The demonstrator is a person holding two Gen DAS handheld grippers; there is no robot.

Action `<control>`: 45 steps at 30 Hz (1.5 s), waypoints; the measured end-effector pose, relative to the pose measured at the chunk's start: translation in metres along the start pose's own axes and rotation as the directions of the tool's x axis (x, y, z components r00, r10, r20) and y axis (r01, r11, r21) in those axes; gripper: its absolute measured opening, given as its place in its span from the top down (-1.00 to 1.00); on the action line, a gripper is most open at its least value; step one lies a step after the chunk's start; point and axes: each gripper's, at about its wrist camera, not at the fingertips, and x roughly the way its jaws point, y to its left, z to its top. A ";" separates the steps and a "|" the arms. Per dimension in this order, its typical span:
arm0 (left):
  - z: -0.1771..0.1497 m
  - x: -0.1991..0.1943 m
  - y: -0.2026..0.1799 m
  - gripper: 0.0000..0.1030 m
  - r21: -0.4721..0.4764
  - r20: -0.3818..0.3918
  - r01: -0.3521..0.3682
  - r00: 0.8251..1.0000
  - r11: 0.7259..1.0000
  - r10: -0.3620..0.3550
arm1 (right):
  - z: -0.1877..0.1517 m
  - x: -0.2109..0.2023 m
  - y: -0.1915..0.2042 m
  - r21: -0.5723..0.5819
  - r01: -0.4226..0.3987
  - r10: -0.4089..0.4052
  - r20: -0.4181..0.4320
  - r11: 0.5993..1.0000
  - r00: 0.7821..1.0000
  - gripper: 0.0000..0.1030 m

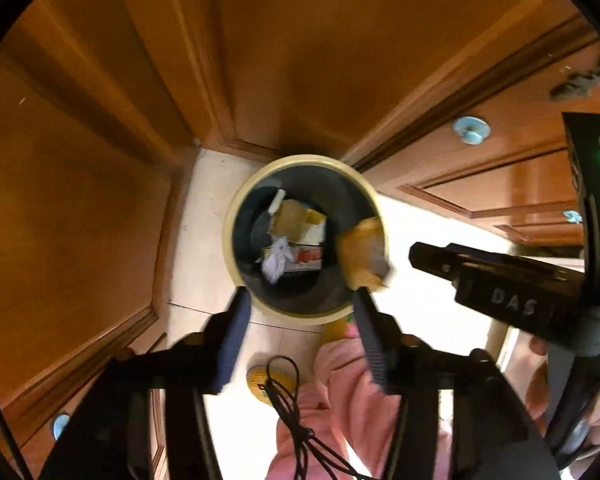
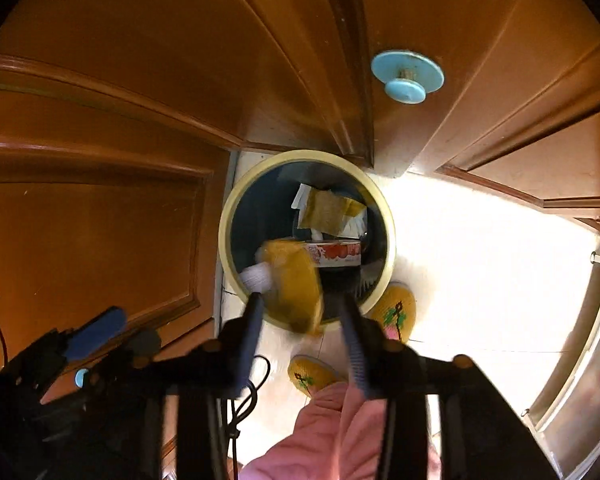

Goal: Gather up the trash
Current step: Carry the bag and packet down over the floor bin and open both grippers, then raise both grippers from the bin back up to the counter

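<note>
Round trash bin (image 1: 236, 240), cream-rimmed, on floor; holds paper and packaging. Yellow wrapper (image 2: 296, 284) blurred over rim. Left gripper (image 1: 300, 300), right gripper (image 2: 300, 304): jaws wide, gripping nothing.

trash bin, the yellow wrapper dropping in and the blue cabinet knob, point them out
trash bin (image 2: 225, 216), right wrist view, cream rim, left side
yellow wrapper (image 2: 296, 280), right wrist view, middle of the blurred sheet
blue cabinet knob (image 2: 406, 90), right wrist view, round front cap

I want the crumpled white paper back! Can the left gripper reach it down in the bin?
Probably yes. The left hand-held gripper is open above the bin; the white paper lies uncovered on top, though a yellow piece is falling nearby.
</note>
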 end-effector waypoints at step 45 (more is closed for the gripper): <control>-0.066 -0.432 -0.047 -0.50 0.184 0.542 -0.104 0.840 0.977 -0.012 | -0.100 -0.377 0.122 -0.270 0.000 0.141 0.503 0.963 0.853 0.11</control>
